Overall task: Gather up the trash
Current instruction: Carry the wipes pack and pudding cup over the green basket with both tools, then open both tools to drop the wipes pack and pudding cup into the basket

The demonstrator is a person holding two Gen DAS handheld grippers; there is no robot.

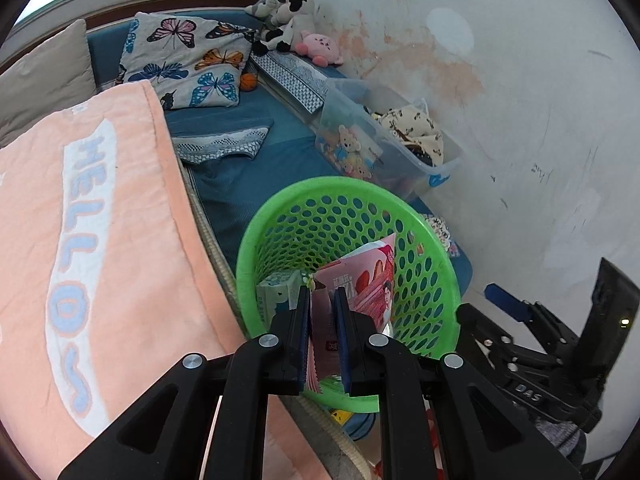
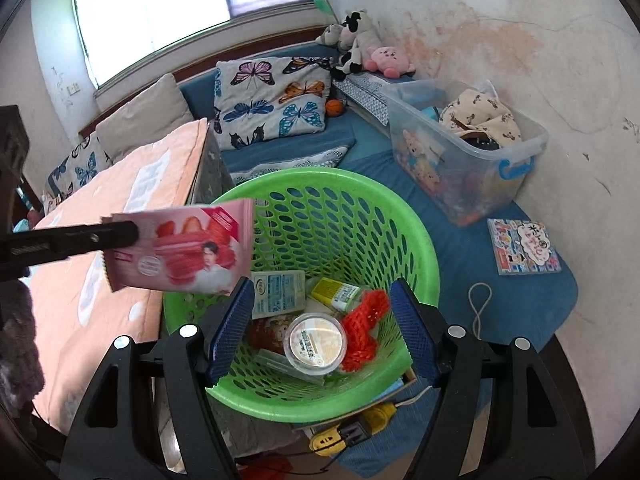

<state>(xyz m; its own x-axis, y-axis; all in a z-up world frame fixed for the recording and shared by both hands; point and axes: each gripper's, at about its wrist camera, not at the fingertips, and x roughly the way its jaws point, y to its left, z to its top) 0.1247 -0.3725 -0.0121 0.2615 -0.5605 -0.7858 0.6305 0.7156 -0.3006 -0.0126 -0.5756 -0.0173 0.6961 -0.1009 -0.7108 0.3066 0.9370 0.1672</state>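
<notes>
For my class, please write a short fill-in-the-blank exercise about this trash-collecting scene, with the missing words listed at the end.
1. The left gripper is shut on a ____ snack wrapper.
2. The wrapper is held over the rim of a ____ perforated basket.
3. The right gripper, above the basket, holds ____.
4. The pillow on the blue couch is printed with ____.

Missing words: pink; green; nothing; butterflies

Green basket (image 2: 416, 216), pink wrapper (image 2: 188, 252), butterfly-print pillow (image 2: 272, 100), blue mat (image 2: 500, 300)

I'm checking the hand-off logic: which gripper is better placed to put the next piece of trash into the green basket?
Left: the left gripper already pinches the pink wrapper above the green basket; the right gripper is open and empty.
</notes>
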